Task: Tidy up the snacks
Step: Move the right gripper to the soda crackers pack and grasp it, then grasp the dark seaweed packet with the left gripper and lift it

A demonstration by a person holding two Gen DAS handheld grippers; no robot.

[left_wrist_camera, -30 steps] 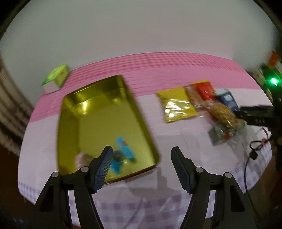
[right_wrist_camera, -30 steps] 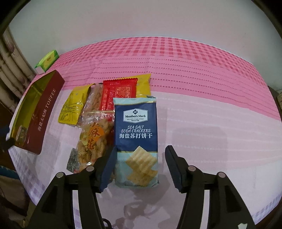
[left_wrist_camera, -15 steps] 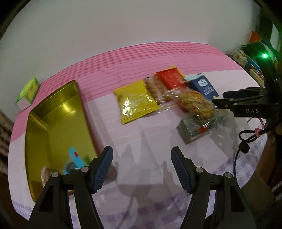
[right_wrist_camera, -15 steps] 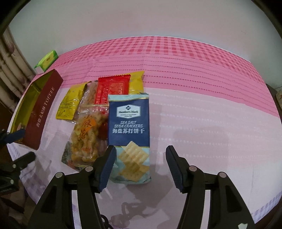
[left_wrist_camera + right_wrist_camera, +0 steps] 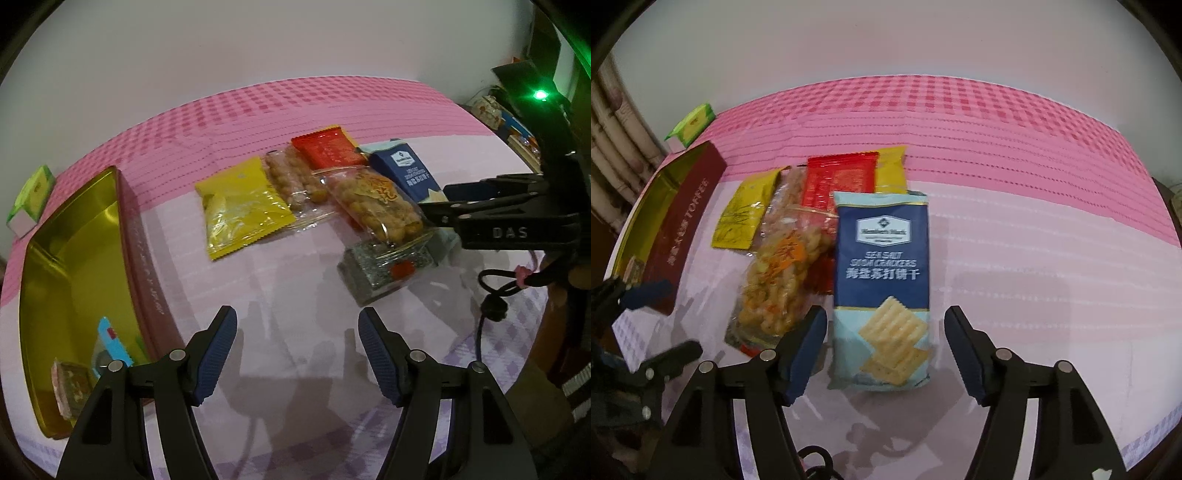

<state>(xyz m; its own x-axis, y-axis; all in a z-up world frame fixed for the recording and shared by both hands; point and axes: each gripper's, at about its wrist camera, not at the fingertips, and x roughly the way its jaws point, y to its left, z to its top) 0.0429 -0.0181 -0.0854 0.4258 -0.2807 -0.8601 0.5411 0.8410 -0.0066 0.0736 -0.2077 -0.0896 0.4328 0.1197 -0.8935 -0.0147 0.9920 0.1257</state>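
A gold tin (image 5: 66, 266) with a dark red side lies at the left and holds a blue packet (image 5: 112, 341) and a small wrapped snack (image 5: 70, 384). Loose snacks lie on the pink cloth: a yellow packet (image 5: 242, 206), a clear bag of round snacks (image 5: 295, 177), a red packet (image 5: 327, 149), a bag of fried twists (image 5: 376, 201), a dark packet (image 5: 384, 267) and a blue soda cracker pack (image 5: 882, 258). My left gripper (image 5: 297, 350) is open and empty above bare cloth. My right gripper (image 5: 884, 349) is open, its fingers either side of the cracker pack's near end.
A green and white box (image 5: 31, 194) stands at the far left edge by the wall; it also shows in the right wrist view (image 5: 690, 123). The table's near edge runs just below both grippers. Clutter sits off the table at far right (image 5: 491, 110).
My left gripper has swung right, away from the tin toward the loose snacks. My right gripper has shifted slightly over the cracker pack. Both stay open.
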